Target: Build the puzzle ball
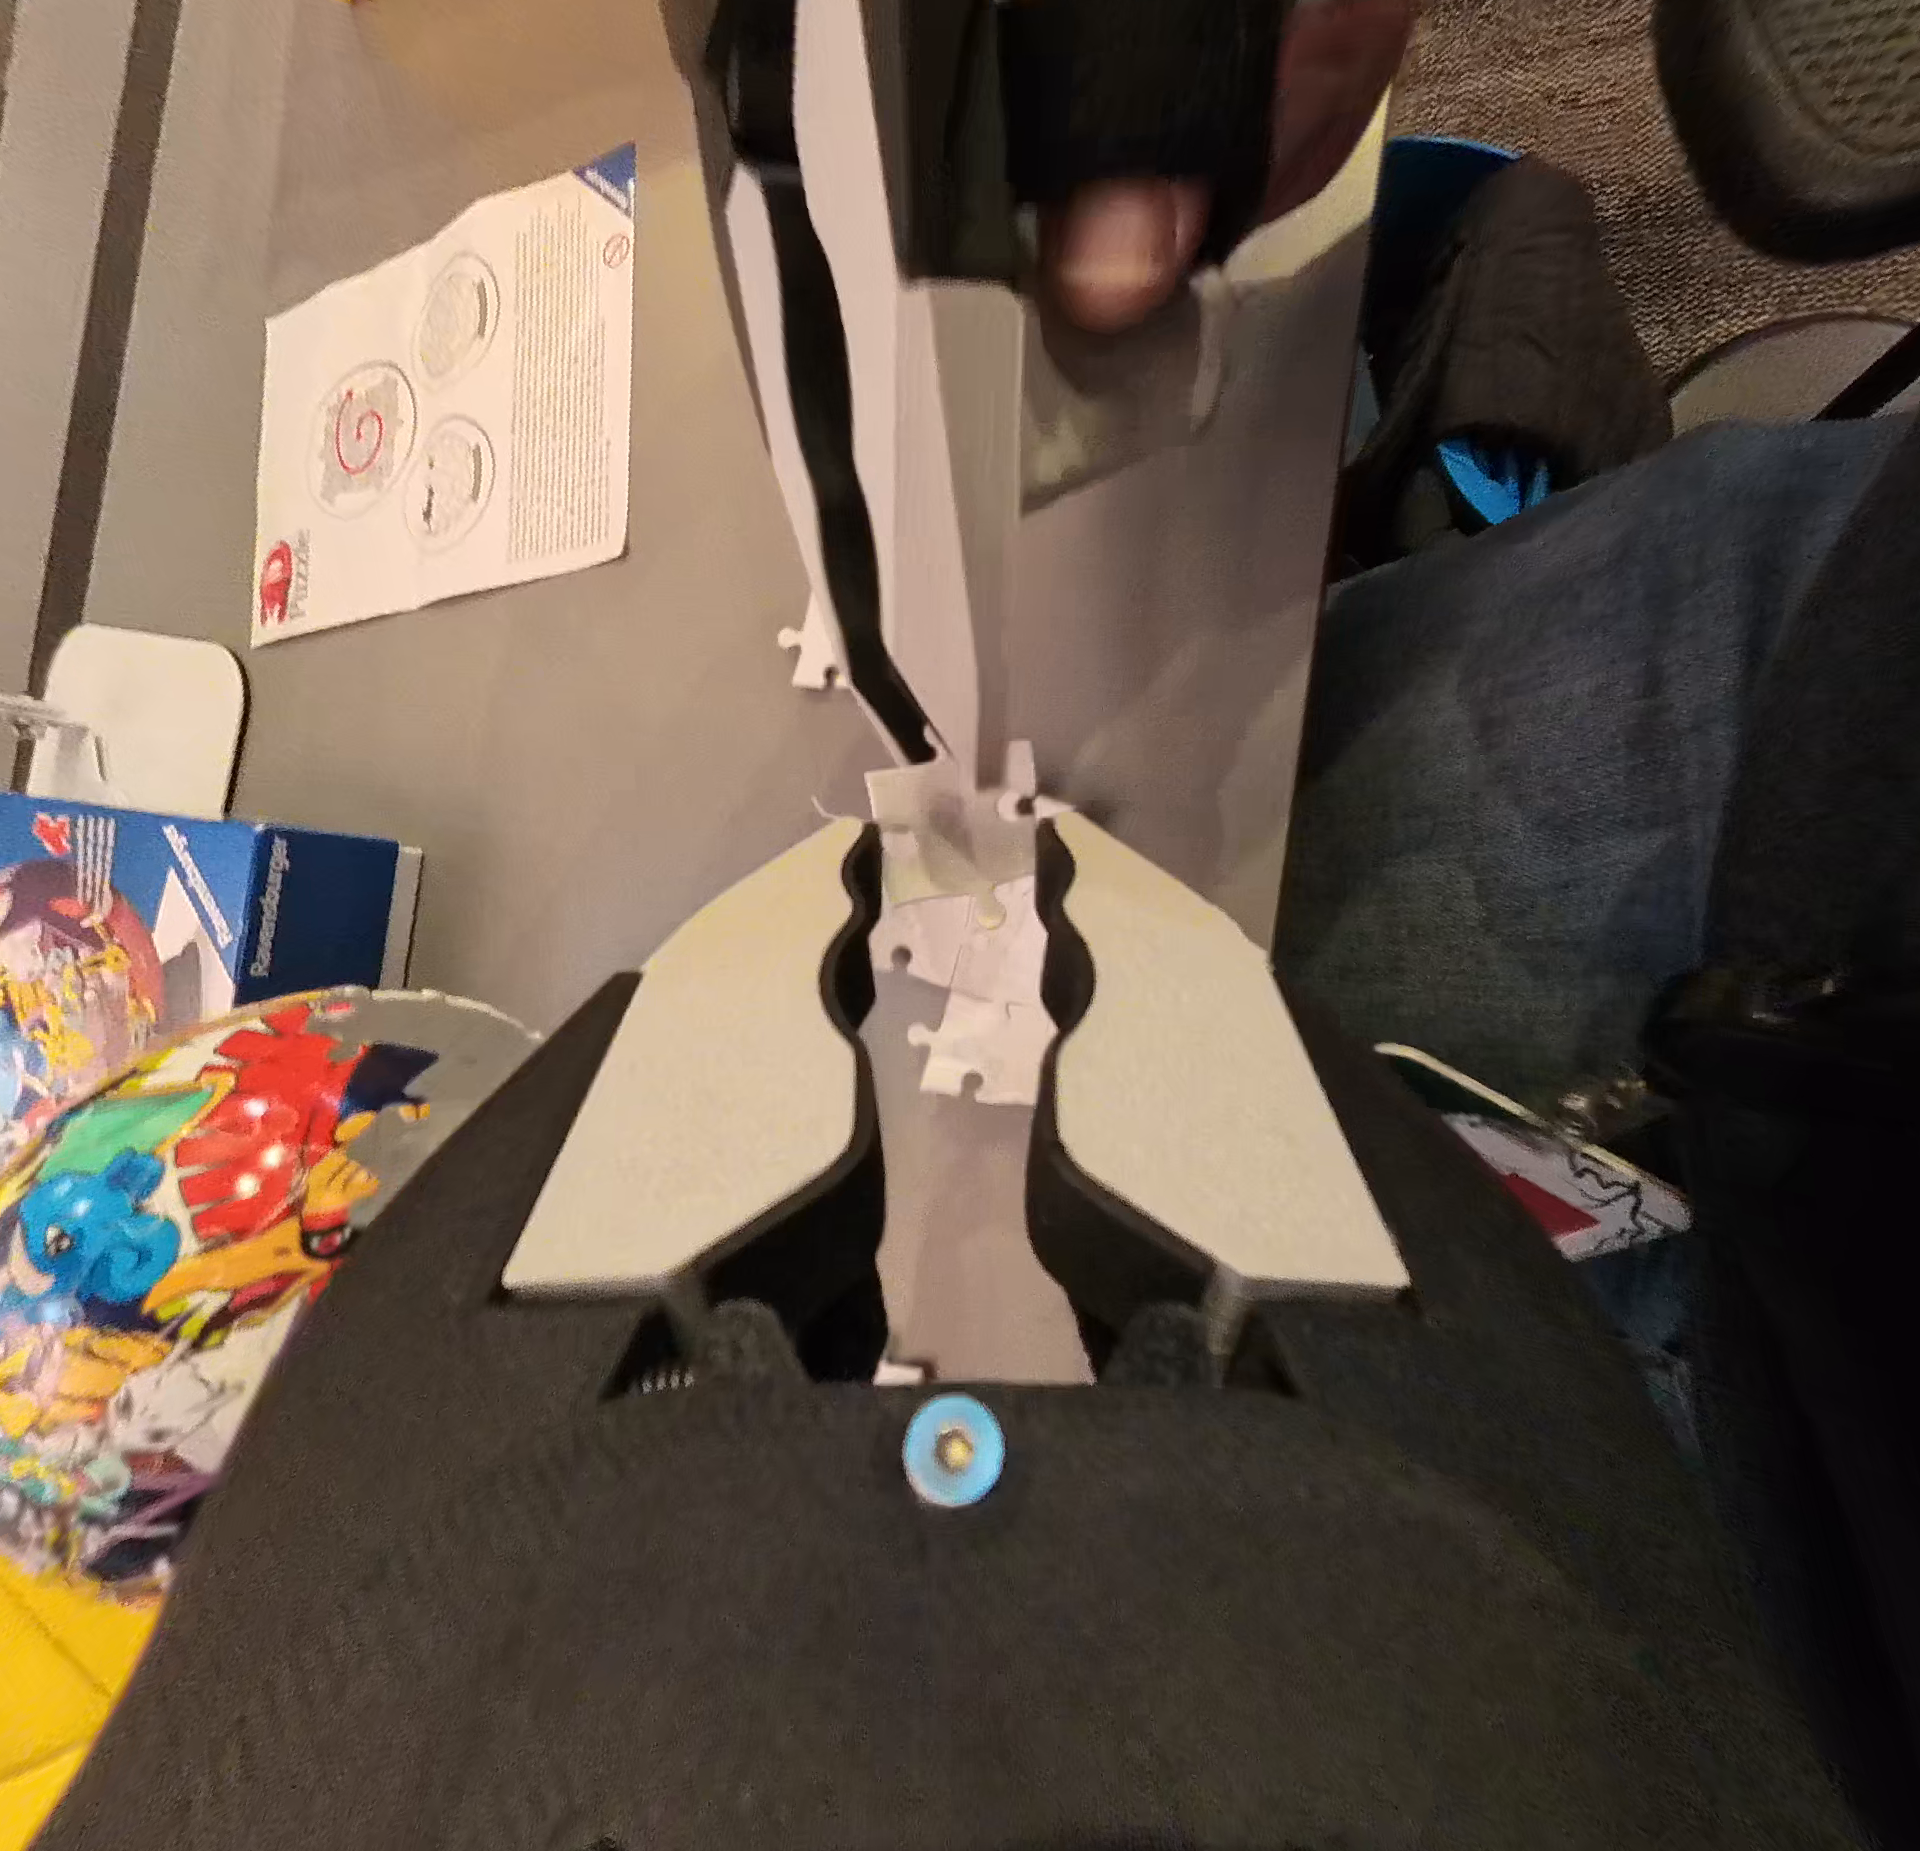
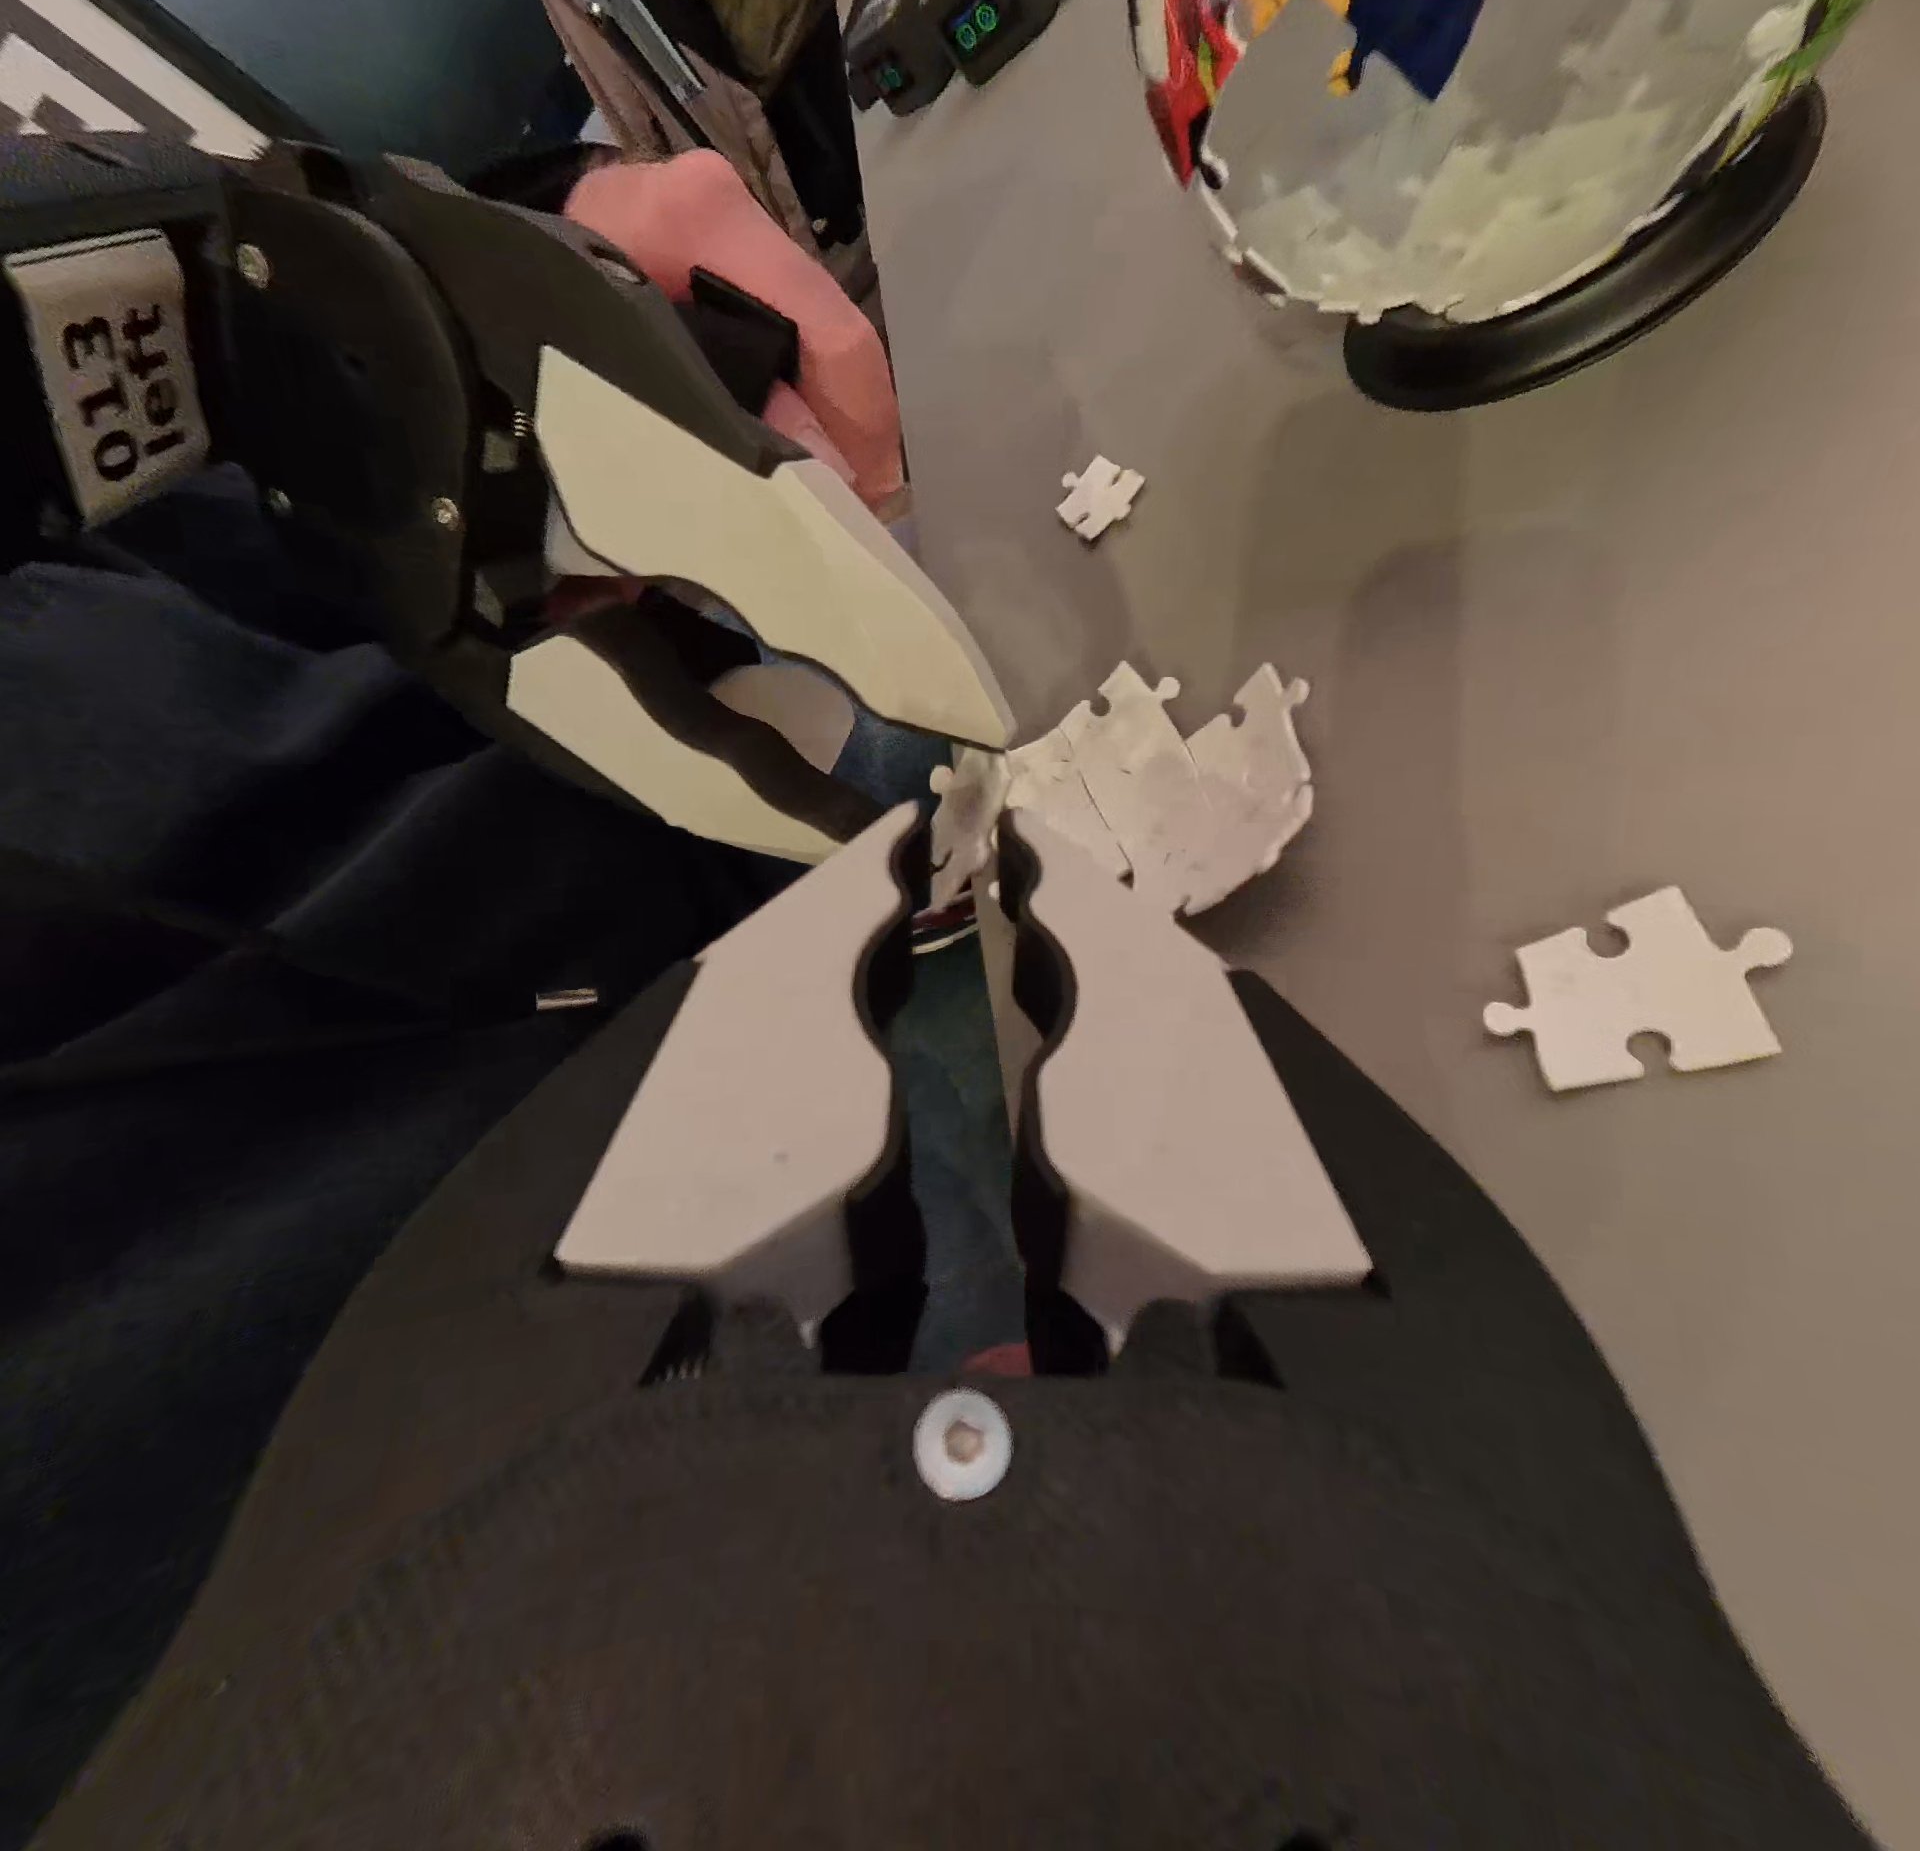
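Here both tongs, left tongs [image 1: 956, 835] and right tongs [image 2: 961, 830], clamp the joined puzzle pieces [image 2: 1174, 793] beside a printed blue box [image 1: 208, 908].

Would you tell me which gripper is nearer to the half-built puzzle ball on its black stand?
Left. The puzzle ball sits close beside the left gripper, while the right gripper is farther off, working across the grey table.

Right gripper [image 2: 961, 825] pinches a single white puzzle piece [image 2: 961, 814] at its fingertips. Left gripper [image 2: 935, 762] tips meet a joined cluster of white pieces [image 2: 1174, 793] beside it. 2 loose pieces on grey table [image 2: 1351, 1282]: near [image 2: 1636, 991], far [image 2: 1099, 495]. Partly built puzzle ball [image 2: 1455, 87] sits on black ring stand [image 2: 1621, 284].
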A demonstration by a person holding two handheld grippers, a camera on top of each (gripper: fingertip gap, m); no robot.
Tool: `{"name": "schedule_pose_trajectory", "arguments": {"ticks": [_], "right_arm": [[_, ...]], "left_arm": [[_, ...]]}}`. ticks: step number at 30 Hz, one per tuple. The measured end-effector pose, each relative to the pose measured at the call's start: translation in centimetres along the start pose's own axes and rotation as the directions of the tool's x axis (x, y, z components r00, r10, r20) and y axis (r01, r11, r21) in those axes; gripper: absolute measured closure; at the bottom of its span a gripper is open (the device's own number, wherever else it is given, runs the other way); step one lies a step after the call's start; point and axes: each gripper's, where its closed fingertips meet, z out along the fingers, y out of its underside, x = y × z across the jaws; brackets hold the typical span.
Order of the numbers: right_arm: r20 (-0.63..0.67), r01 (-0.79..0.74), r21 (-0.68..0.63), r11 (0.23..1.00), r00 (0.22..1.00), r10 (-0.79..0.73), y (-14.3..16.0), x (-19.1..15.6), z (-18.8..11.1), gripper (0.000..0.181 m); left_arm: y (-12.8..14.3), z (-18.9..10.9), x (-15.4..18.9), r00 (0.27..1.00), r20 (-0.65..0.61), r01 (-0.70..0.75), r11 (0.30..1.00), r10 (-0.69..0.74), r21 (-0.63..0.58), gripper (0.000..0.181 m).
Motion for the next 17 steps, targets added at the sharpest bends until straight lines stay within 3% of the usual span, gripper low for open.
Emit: {"name": "schedule_pose_trajectory", "arguments": {"ticks": [10,13,17], "right_arm": [[-0.005,-0.017,0.038,0.999,1.0,0.017,0.9,0.4,-0.6,0.181],[-0.034,-0.019,0.057,0.998,0.999,0.02,0.8,1.0,-1.5,0.181],[-0.067,-0.038,0.073,0.997,0.997,0.043,1.0,2.1,-2.6,0.181]], "left_arm": [[-0.4,0.0,0.9,0.999,0.038,-0.012,1.0,0.011,0.016,0.154],[0.9,-0.6,0.5,0.999,0.022,0.047,0.999,-0.047,0.0,0.144],[4.1,-1.1,-0.2,0.993,0.025,0.119,0.991,-0.118,-0.052,0.142]]}}
